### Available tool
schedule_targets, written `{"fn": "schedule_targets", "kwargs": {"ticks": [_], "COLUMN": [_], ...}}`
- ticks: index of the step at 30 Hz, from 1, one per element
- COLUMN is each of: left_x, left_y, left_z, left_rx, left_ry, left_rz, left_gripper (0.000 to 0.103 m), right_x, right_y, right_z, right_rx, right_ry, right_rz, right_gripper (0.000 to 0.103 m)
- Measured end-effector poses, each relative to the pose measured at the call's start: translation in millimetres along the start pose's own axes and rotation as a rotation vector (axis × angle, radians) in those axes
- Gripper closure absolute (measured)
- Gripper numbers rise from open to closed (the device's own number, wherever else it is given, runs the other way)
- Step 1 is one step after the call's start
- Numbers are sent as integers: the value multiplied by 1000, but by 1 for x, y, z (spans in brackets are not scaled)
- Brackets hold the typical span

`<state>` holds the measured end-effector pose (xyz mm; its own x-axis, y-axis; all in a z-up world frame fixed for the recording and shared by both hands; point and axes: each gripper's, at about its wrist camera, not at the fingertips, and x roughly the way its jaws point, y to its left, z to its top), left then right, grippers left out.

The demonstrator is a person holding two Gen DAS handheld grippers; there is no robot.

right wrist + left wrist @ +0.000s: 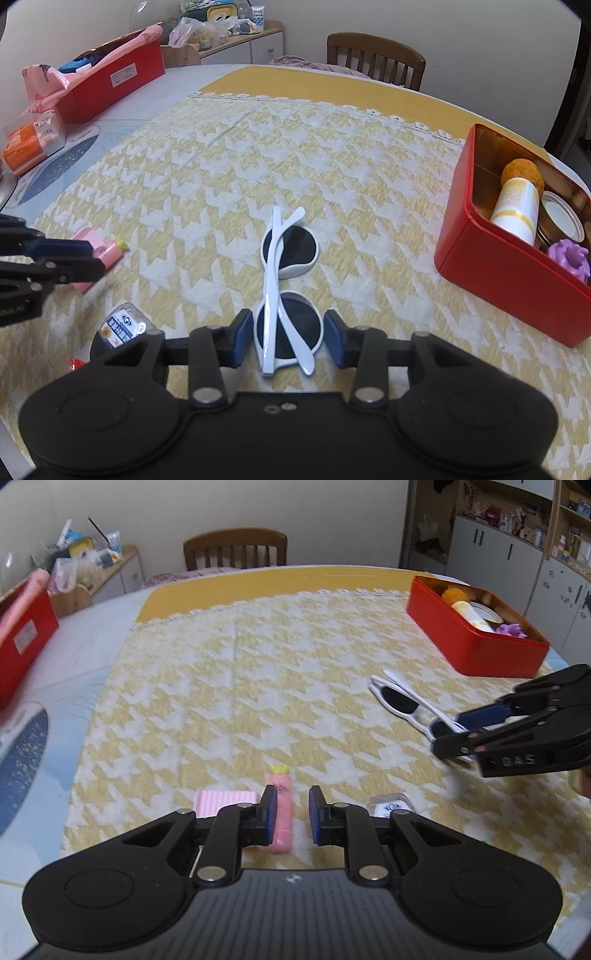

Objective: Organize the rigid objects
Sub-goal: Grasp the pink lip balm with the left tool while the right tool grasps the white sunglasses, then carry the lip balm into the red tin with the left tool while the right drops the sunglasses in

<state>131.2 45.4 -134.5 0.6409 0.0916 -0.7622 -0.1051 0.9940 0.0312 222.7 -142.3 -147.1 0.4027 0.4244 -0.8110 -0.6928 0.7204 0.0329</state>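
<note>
Surface: round table under a yellow-and-white houndstooth cloth (221, 166) with a lace border; a wooden chair (236, 548) stands at its far edge.
Right-edge container: open red rectangular metal tin (498, 280). It holds a fuzzy orange ball (522, 171), a white cylinder with yellow bands (517, 210) lying on its side, a round white-topped can (561, 218) and a purple knobbly toy (569, 254).
Far-left container: long red box (118, 81) with pink patterned fabric (44, 79) spilling over its end; an orange-and-white packet (33, 140) lies just beside it.
Task's thing: white-framed folded sunglasses with dark round lenses (295, 247), flat on the cloth in the middle, well apart from the tin.
Right gripper (288, 317): its blue pads flank the nearer lens closely; I cannot tell whether they press on it.
Left gripper (293, 794): clenched to a narrow slit, nothing between the pads.
Near edge: pink tube with a yellow cap (280, 812), pink ribbed slab (225, 801) and small clear box with a blue-and-white label (123, 326).
Hidden: the left finger covers part of the tube and slab, and the tin's near wall hides the bases of its contents. A red scrap (77, 363) beside the right gripper is too covered to identify.
Cut off: the purple toy, by the right wrist view's rim.
</note>
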Motion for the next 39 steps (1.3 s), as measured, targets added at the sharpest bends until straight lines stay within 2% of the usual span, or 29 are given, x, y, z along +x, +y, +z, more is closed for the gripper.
{"fn": "schedule_targets", "kwargs": {"ticks": [1, 5, 10, 18, 39], "left_x": [3, 12, 17, 17, 12], "left_y": [1, 8, -3, -10, -57], "left_z": [1, 1, 0, 11, 99], "left_rx": [-6, -59, -9, -19, -56], "left_ry": [10, 36, 38, 37, 4], "left_rz": [11, -23, -15, 15, -96], "left_gripper": [86, 86, 86, 88, 88], "right_x": [0, 0, 1, -3, -79], "right_y": [0, 0, -1, -1, -72], "right_z": [0, 0, 0, 1, 12], "right_rx": [1, 0, -7, -17, 60], "right_ry": [0, -1, -4, -5, -119], "right_rz": [1, 4, 5, -11, 15], "right_gripper": [62, 62, 62, 63, 63]}}
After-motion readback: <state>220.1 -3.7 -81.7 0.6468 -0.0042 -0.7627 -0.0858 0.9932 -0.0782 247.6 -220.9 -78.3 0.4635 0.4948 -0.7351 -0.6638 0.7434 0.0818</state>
